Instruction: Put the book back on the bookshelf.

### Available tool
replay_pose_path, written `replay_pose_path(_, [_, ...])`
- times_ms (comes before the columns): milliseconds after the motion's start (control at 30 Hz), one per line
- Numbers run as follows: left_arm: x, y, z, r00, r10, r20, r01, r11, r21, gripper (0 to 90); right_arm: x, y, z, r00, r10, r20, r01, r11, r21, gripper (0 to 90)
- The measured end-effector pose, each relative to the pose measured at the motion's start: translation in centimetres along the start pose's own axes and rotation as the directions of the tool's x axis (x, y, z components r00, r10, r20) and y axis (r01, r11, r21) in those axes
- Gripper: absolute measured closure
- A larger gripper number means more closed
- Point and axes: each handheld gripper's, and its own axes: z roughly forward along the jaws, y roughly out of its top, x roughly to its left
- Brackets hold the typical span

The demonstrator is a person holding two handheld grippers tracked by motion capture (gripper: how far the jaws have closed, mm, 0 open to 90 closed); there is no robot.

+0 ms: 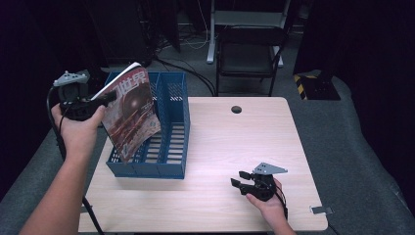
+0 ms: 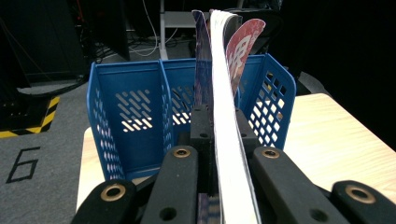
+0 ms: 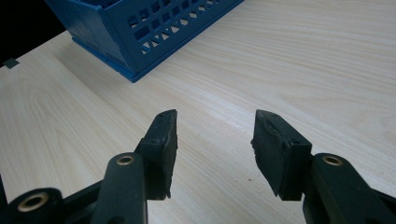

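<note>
A magazine (image 1: 128, 110) with a reddish cover is held tilted over the left side of a blue plastic file rack (image 1: 169, 142), its lower corner down inside the rack. My left gripper (image 1: 105, 99) is shut on the magazine's left edge. In the left gripper view the magazine (image 2: 224, 93) stands edge-on between the black jaws, with the rack (image 2: 135, 116) behind it. My right gripper (image 1: 238, 183) rests near the table's front right, open, with nothing between its fingers (image 3: 163, 149); bare wood shows in the gap.
The light wooden table (image 1: 235, 147) has a small round hole (image 1: 236, 109) near its far edge. A dark chair (image 1: 249, 54) stands behind the table. A corner of the blue rack (image 3: 154, 32) lies ahead of the right gripper.
</note>
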Motion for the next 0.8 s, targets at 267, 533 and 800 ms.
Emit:
replay_pose_path(267, [-0.1,-0.1,1.2,0.9999,-0.014,0.008,0.014,0.9999,-0.006,84.0,0.0,0.0,-0.1,1.0000,0.004,0.000,-0.004,1.000,-0.004,49.9])
replay_pose_path(533, [-0.5,-0.5,2.8,0.9998,-0.021,0.002,0.021,0.9997,-0.007,84.0,0.0,0.0,0.0,1.0000,-0.002,-0.001,0.002,1.000,-0.003,50.0])
replay_pose_path(800, [-0.6,-0.7,3.8,0.9995,-0.030,0.005,0.030,0.9995,0.008,84.0,0.0,0.0,-0.1,1.0000,0.003,0.000,-0.003,1.000,-0.004,50.0])
